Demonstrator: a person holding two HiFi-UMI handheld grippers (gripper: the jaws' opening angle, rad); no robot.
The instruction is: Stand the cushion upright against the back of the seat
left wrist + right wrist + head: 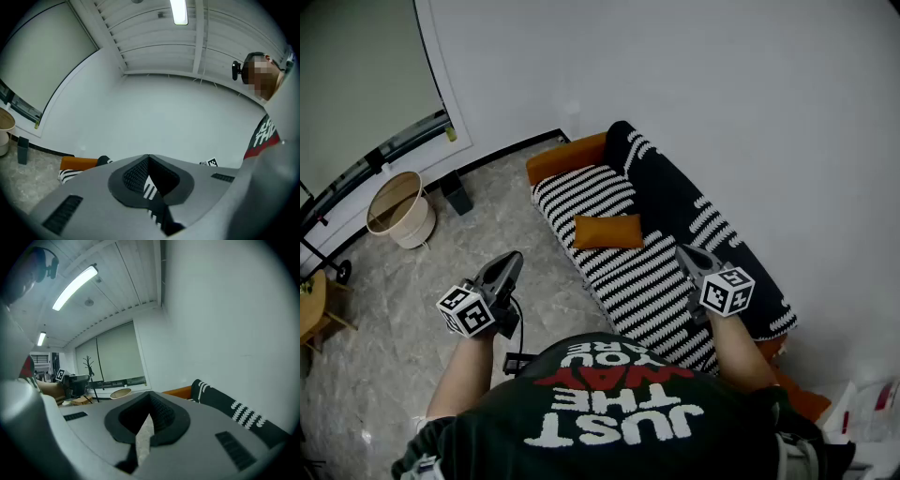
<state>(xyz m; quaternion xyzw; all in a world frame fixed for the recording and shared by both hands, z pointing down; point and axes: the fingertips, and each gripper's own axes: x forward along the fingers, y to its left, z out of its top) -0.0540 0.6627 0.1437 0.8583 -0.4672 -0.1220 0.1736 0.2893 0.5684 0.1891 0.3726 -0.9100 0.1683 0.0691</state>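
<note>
Head view: a white wall (694, 84) is filling the upper right, and a grey marbled floor (403, 281) is running along the left. A sofa (628, 272) with a black-and-white striped cover is standing along the wall, its dark backrest (680, 202) on the wall side and an orange armrest (567, 157) at the far end. The person (619, 412), in a dark printed shirt, is standing at the near end of the sofa and holding one gripper in each hand. A pale round basket (398, 208) is standing on the floor, well apart from the sofa.

The orange cushion (607, 231) is lying flat on the striped seat, near the backrest and not leaning on it. Whether its edge is touching the backrest cannot be told.

The left gripper (514, 259) is hovering over the floor beside the sofa's front edge. In the left gripper view, its jaws (149, 157) are pressing together with nothing between them. The right gripper (682, 251) is hovering over the seat, beside the cushion and apart from it. In the right gripper view, its jaws (151, 394) are likewise meeting at the tips and gripping nothing.

A small dark box (456, 192) is standing on the floor between basket and sofa.
</note>
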